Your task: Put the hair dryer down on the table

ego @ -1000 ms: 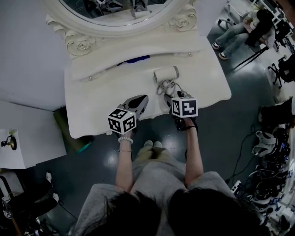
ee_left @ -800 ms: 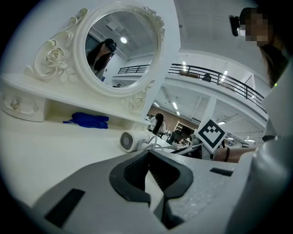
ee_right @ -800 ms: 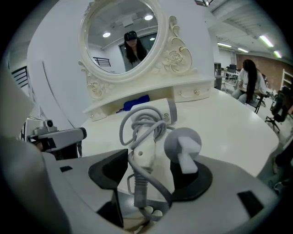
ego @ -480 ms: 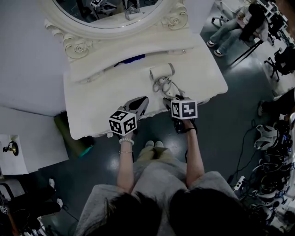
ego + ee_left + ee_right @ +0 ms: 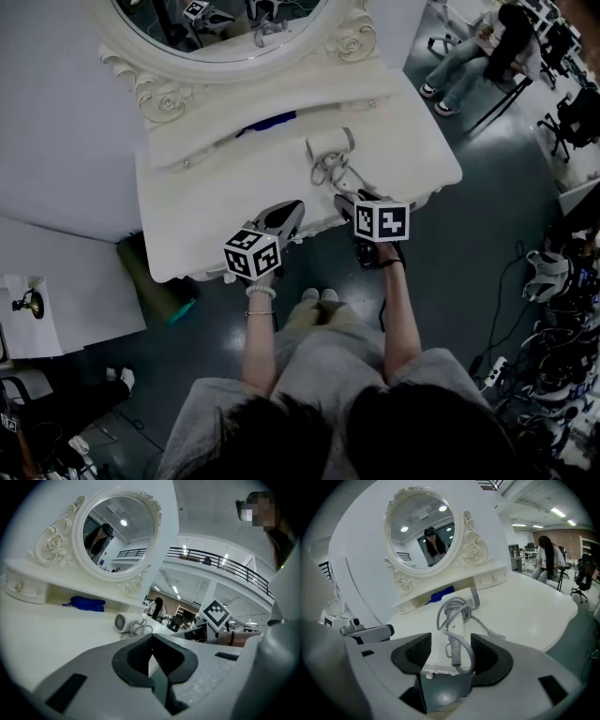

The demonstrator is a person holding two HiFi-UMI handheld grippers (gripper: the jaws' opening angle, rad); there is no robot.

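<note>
The white hair dryer [image 5: 330, 147] lies on the white dressing table [image 5: 202, 211], its grey cord [image 5: 330, 172] coiled round the handle. In the right gripper view the handle [image 5: 456, 627] points at me and a loop of cord hangs over the table's front edge between the jaws. My right gripper [image 5: 349, 199] [image 5: 450, 660] is open just short of the handle, its pads apart from it. My left gripper [image 5: 289, 210] [image 5: 151, 656] hovers over the table's front to the left, shut with nothing in it. The left gripper view has the dryer [image 5: 124, 622] further off.
An oval mirror [image 5: 234, 19] in a carved frame stands at the table's back, above a low shelf with a blue cloth [image 5: 272, 122]. A person [image 5: 487, 47] sits at upper right. Cables and gear [image 5: 553, 309] crowd the floor on the right.
The view has shifted slightly. The hair dryer lies in the same spot on the table, and both grippers hold about the same places near the front edge.
</note>
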